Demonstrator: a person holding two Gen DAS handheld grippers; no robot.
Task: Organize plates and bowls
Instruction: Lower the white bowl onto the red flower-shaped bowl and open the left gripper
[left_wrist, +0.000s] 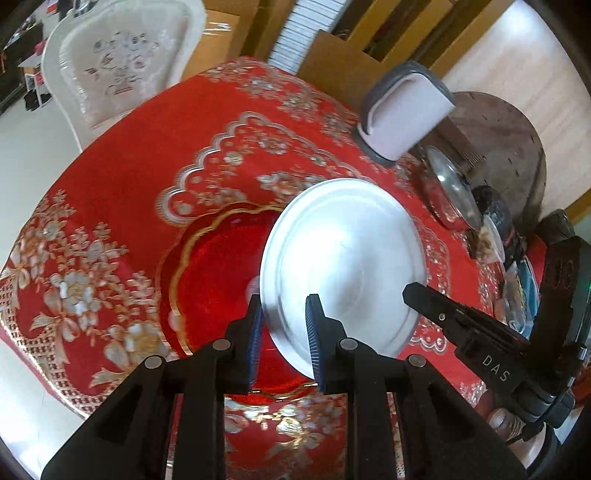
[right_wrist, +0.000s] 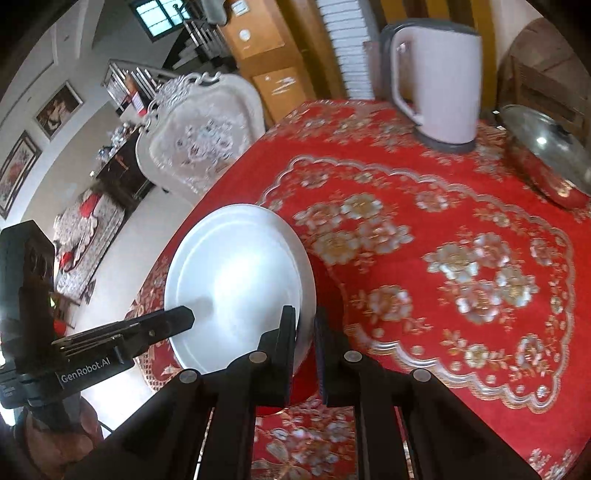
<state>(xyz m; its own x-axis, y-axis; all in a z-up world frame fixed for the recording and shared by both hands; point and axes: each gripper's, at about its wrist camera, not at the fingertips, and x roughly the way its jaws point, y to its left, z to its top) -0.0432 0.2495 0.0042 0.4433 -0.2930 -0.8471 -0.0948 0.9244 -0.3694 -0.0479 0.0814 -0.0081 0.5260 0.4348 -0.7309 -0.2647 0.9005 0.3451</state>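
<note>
A white plate (left_wrist: 343, 258) hangs tilted above the red tablecloth, held at two sides. My left gripper (left_wrist: 286, 321) straddles its lower left rim with the blue pads (left_wrist: 314, 332) shut on it. Under the plate lies a red dish with a gold scalloped rim (left_wrist: 207, 280). The right gripper (left_wrist: 417, 295) reaches the plate's right edge. In the right wrist view the white plate (right_wrist: 236, 277) sits left of centre, and my right gripper (right_wrist: 304, 328) is shut on its right rim. The left gripper (right_wrist: 181, 317) comes in over the plate's near left side.
A pale kettle on a grey base (right_wrist: 439, 85) stands at the far side of the table (right_wrist: 461, 229). A pot with a steel lid (right_wrist: 546, 158) sits at the right, with several small items (left_wrist: 495, 240) beside it. A white chair (left_wrist: 122, 62) stands behind the table.
</note>
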